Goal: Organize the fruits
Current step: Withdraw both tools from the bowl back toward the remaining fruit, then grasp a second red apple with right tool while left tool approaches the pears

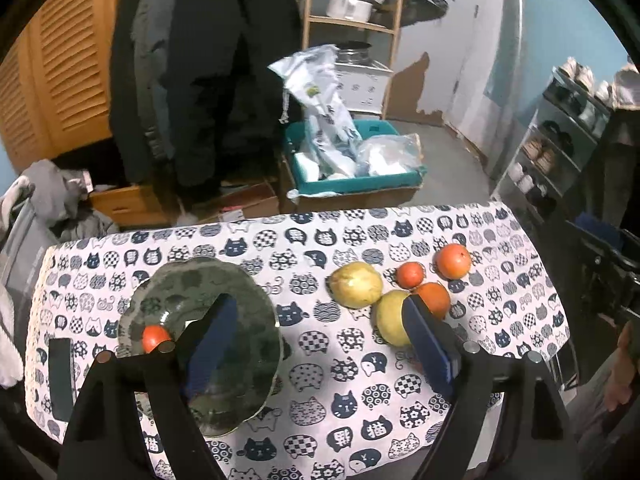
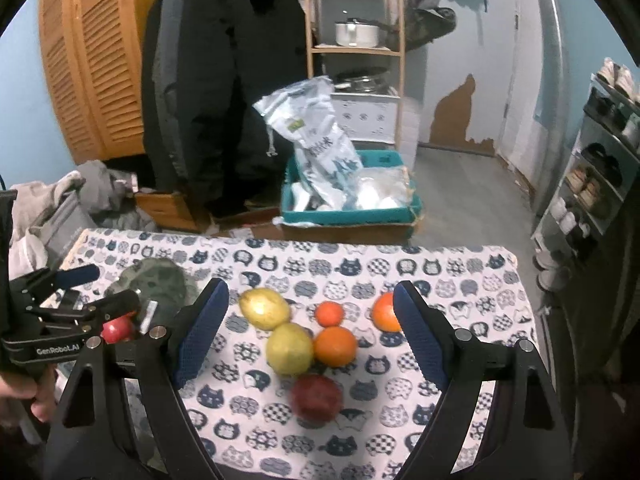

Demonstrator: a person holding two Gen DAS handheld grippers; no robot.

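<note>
Lived-in home, hung coats, shoe rack, cat-print tablecloth, pot shelf

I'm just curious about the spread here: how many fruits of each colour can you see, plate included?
Yellow-green: 2
Orange: 3
Red: 2, one on the cloth, one on the plate
Total: 7

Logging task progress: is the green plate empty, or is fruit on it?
Not empty: one small red-orange fruit lies on the green plate, near its left rim; the other fruits sit on the tablecloth.
</note>
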